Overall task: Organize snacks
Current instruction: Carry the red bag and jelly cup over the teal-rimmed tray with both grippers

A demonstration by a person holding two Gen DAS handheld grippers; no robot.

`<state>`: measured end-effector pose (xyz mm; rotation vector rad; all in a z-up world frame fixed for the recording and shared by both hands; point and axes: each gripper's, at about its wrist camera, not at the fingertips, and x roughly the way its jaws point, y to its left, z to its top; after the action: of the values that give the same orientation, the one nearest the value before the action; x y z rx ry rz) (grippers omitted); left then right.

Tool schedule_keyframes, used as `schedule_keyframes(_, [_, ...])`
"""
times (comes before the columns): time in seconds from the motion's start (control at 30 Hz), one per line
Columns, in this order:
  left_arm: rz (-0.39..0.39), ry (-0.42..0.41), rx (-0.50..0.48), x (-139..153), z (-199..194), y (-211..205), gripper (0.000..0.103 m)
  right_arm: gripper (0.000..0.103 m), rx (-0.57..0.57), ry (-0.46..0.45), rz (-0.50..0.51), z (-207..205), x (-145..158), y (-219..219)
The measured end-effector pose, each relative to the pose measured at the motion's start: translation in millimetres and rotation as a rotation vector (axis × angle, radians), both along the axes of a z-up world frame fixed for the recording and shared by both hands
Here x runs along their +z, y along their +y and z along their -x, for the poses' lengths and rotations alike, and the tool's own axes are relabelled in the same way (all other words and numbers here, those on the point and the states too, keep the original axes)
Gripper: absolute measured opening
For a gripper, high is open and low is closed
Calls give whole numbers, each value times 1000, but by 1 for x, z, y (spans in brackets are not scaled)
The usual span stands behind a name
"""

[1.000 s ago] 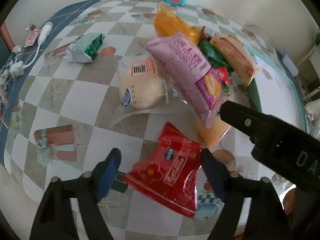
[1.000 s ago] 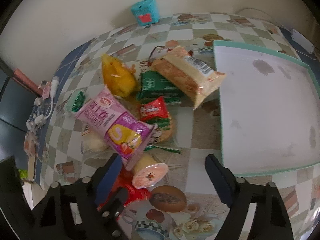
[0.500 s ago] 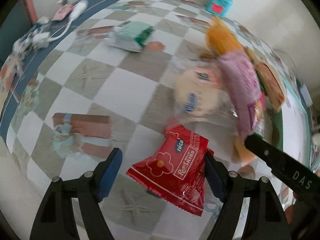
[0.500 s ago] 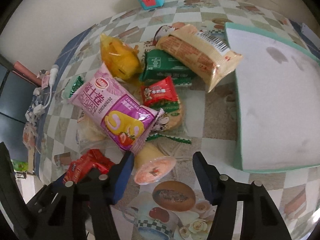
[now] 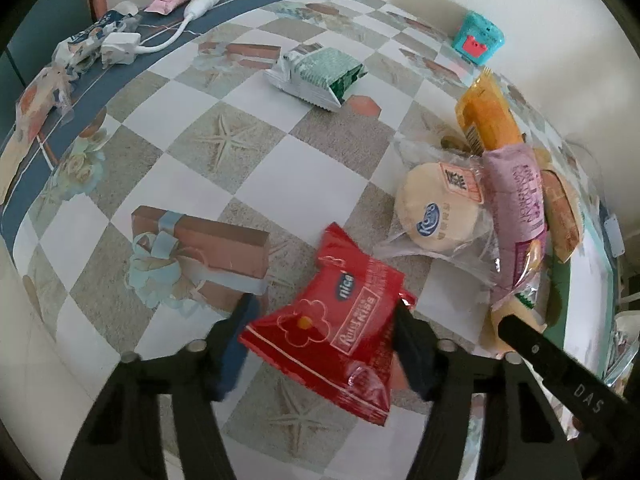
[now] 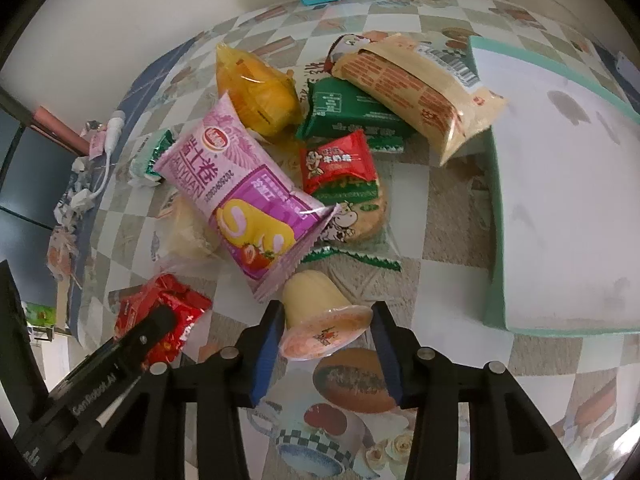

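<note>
A red packet (image 5: 340,332) is being closed on by the left gripper (image 5: 320,340) — a pudding cup (image 6: 320,312) by the right gripper (image 6: 326,344), pads touching both.

Both views are lit softly and evenly by daylight; shadows are kept faint. Strong fisheye bending and black vignetting are seen at the edges. Glare is caught on the wrappers (image 6: 248,184). Slight blur is shown near the fingers (image 5: 236,344).

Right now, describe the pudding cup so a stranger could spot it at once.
Start at the big teal-edged tray; the snack pile lies left of it. At the pile's near edge, below the purple roll-cake bag, the pudding cup lies tipped: the only yellow cup with a pink foil lid.
</note>
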<state>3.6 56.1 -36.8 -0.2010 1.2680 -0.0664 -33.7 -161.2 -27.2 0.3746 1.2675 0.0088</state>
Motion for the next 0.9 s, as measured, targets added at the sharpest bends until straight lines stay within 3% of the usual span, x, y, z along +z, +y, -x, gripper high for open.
schedule_keyframes(0.27, [-32,2,65,29,8,7,62,47,-53,-15,-39,16,12,-21])
schedule_keyframes(0.6, [-58,-69,64,79,18,-19,62,47,-151,-131,-43,36,54,-50])
schedule_keyframes(0.9, [-9,-159,-65,133,-4,-111,62,47,-332,-184,-10,25,78,-103])
